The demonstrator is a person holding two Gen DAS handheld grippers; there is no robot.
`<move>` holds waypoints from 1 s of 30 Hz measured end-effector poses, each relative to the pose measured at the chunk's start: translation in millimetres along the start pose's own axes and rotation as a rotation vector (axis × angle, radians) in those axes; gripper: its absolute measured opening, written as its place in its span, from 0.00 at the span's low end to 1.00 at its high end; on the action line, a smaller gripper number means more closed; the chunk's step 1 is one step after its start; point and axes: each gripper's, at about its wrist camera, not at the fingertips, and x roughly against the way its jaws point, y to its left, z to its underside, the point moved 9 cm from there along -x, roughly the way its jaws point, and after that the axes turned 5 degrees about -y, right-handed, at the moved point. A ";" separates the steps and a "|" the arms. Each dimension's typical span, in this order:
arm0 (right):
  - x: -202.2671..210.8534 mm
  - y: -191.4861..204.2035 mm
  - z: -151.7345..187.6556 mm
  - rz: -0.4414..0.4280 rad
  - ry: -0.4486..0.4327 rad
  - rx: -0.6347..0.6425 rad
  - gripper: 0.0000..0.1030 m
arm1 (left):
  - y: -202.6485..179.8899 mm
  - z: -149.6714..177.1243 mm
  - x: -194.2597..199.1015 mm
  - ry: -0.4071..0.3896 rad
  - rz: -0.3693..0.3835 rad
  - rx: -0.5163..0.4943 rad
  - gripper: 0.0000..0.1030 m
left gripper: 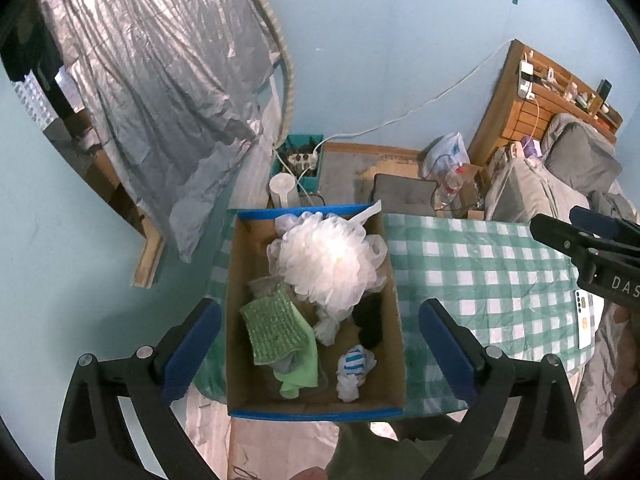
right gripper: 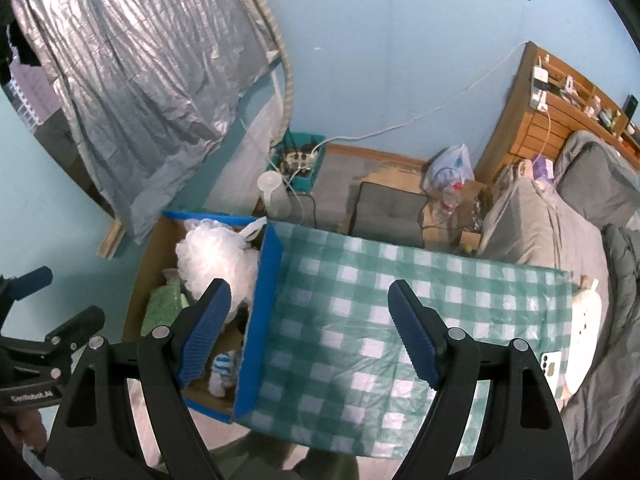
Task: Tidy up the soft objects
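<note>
The table (right gripper: 400, 320) has a green and white checked cloth, and most of it is bare. A brown box (left gripper: 394, 320) with blue edges sits on the left end of the table, reaching from the near edge to the far edge.

The soft things are all in the box. A big white bath puff (left gripper: 328, 264) fills the far half. A green scrubby cloth (left gripper: 276, 328) lies by the left wall of the box, on top of a smooth green cloth (left gripper: 300, 376). Something black (left gripper: 370, 320) lies by the right wall. A small blue and white striped bundle (left gripper: 354, 364) sits near the near right corner.

The left gripper (left gripper: 320, 348) hangs over the near half of the box. Its fingers are spread wide and hold nothing. The right gripper (right gripper: 310, 332) hangs over the bare cloth just right of the box, and it too is spread wide with nothing in it. A phone (left gripper: 586, 320) lies at the right edge of the table.

I think the packing looks about done, or the things are about to come out for sorting. If more is needed, the left gripper should go down and pinch one soft thing gently.
</note>
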 end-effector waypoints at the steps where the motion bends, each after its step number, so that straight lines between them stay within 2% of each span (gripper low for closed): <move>1: 0.8 -1.6 0.1 0.002 -0.001 -0.003 0.78 | -1.5 -0.5 0.1 -0.001 0.003 -0.001 0.97; 14: 2.3 -12.7 -3.4 0.016 -0.010 -0.003 0.78 | -16.0 -5.8 -5.2 0.005 0.007 -0.015 0.97; 30: -3.5 -17.3 -15.7 0.009 -0.012 0.014 0.78 | -15.4 -11.0 -8.1 0.003 -0.012 0.006 0.97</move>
